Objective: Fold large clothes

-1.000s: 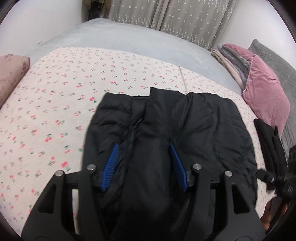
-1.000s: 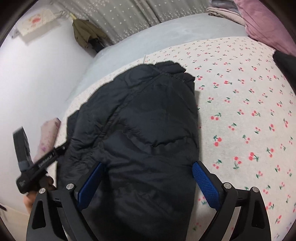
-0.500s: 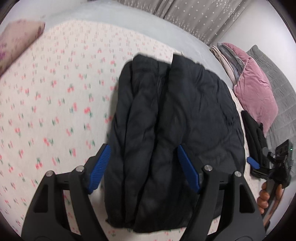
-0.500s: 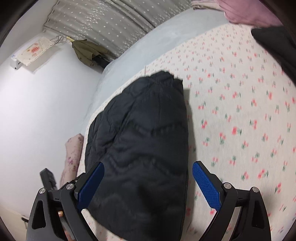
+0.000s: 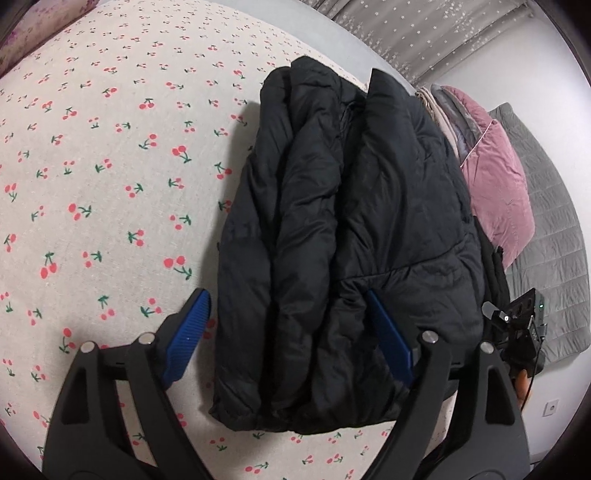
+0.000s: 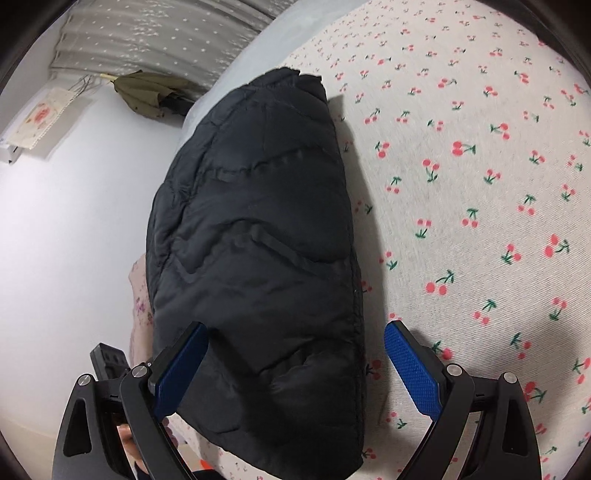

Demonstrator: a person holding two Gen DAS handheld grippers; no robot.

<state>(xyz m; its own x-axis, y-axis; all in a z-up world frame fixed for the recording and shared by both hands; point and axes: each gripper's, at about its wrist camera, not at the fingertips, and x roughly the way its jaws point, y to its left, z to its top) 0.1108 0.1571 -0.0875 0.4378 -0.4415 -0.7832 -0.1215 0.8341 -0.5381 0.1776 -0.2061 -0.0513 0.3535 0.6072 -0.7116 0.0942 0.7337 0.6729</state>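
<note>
Bed covered by a cream sheet printed with red cherries (image 5: 110, 184), filling most of both views; grey blanket (image 5: 321, 48) beyond it toward the dotted grey curtains (image 5: 424, 33); quilted grey cover (image 5: 554, 258) at the far right side.

Black quilted puffer jacket (image 5: 351, 240) lies on the cherry sheet, folded into a long narrow bundle; long axis runs away from both cameras toward the curtains, near end close to the grippers, far end pointing at the grey blanket; lengthwise creases on top in the left wrist view, chevron stitching showing in the right wrist view (image 6: 258, 240).

Pink velvet pillow (image 5: 495, 184) on stacked folded blankets, just beside the jacket's right edge.

Left gripper (image 5: 288, 336) held above the jacket's near end, tilted down; blue-padded fingers (image 5: 188, 332) spread wide, nothing between them gripped; one pad over the sheet, the other over the jacket.

Right gripper (image 6: 295, 365) likewise above the near end, jaws wide apart, holding nothing; it also shows at the right edge of the left wrist view.
</note>
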